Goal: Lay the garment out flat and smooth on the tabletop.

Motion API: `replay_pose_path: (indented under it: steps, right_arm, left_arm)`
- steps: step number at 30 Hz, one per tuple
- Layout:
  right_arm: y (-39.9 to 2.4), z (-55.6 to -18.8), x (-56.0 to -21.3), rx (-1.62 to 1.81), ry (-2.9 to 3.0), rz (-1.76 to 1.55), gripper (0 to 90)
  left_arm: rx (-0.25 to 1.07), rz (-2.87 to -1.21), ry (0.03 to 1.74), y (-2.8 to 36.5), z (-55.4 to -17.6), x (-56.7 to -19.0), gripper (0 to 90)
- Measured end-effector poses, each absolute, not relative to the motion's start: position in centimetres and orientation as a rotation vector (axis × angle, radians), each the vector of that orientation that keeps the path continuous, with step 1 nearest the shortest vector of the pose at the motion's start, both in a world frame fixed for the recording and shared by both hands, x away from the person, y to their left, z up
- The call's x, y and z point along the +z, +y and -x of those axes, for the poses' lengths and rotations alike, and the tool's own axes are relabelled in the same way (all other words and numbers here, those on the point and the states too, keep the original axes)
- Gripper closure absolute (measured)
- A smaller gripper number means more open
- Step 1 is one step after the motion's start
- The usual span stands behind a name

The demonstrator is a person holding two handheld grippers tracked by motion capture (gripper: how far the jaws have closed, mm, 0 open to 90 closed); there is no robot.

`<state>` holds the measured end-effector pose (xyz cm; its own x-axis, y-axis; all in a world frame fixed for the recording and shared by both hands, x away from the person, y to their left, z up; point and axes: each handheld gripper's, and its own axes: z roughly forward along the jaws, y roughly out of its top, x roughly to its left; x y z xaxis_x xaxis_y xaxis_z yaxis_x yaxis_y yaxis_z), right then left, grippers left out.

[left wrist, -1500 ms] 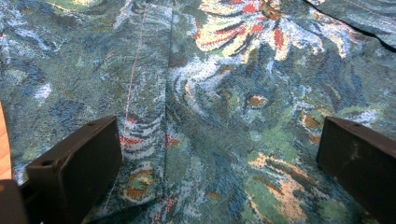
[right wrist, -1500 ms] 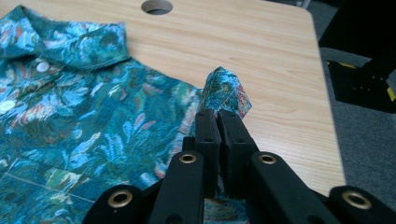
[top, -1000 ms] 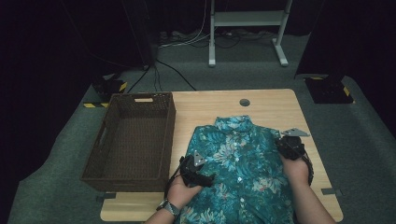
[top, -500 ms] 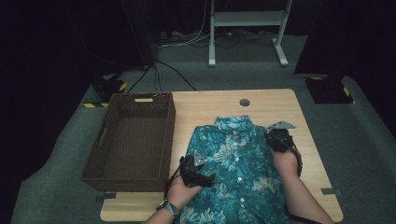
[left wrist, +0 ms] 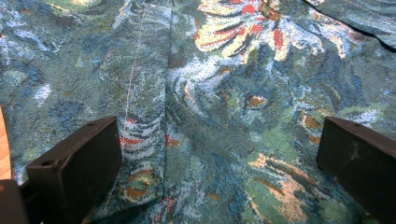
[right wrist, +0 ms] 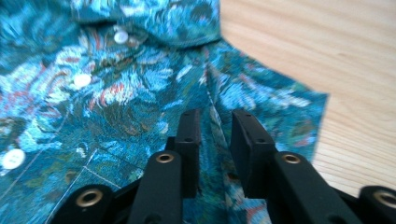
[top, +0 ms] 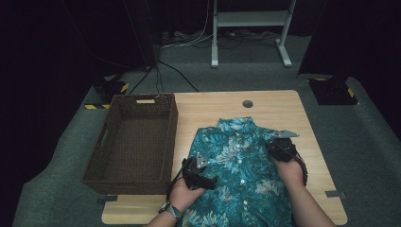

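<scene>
My left gripper rests on the floral shirt near its left edge as the high view shows it, and its jaws stand wide apart: in the left gripper view the two black pads sit at either side with flat printed cloth spread between them, a seam running up the middle, and nothing pinched. A sliver of the bench's wood shows at the far left of that view.

My right gripper sits at the shirt's right shoulder, close to the sleeve. Its jaws have just been opening; in the right gripper view they stand a narrow gap apart, with a ridge of the shirt's fabric running up between them. Whether the pads press on that ridge I cannot tell from the blur there.

The shirt lies face up on the bench, collar pointing away from me, white buttons running down the placket, its hem reaching toward my side of the bench. The right short sleeve is spread flat over the bare wood. A dark brown wicker basket stands on the left part of the bench, just beside the shirt's left edge.
</scene>
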<state>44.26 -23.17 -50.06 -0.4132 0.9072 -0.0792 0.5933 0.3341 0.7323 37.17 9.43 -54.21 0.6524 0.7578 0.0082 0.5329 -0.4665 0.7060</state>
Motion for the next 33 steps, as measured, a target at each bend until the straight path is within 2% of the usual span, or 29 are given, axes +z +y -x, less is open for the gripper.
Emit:
replay_pose_path:
  steps: [14, 22, 33]
  right_arm:
    - [-27.7, -41.4, -48.0, 0.927, 2.024, -1.357, 68.0]
    - [-29.2, -39.7, -49.1, 0.931, 2.011, -1.394, 63.3]
    - [-31.2, -39.1, -51.5, 0.908, 1.997, -1.497, 55.9]
  left_arm:
    - [0.423, -2.182, 0.996, 9.4, -37.2, -54.2, 0.0]
    - [0.424, -2.18, 0.997, 9.4, -37.2, -54.2, 0.0]
    - [0.424, -2.178, 0.998, 9.4, -37.1, -54.2, 0.0]
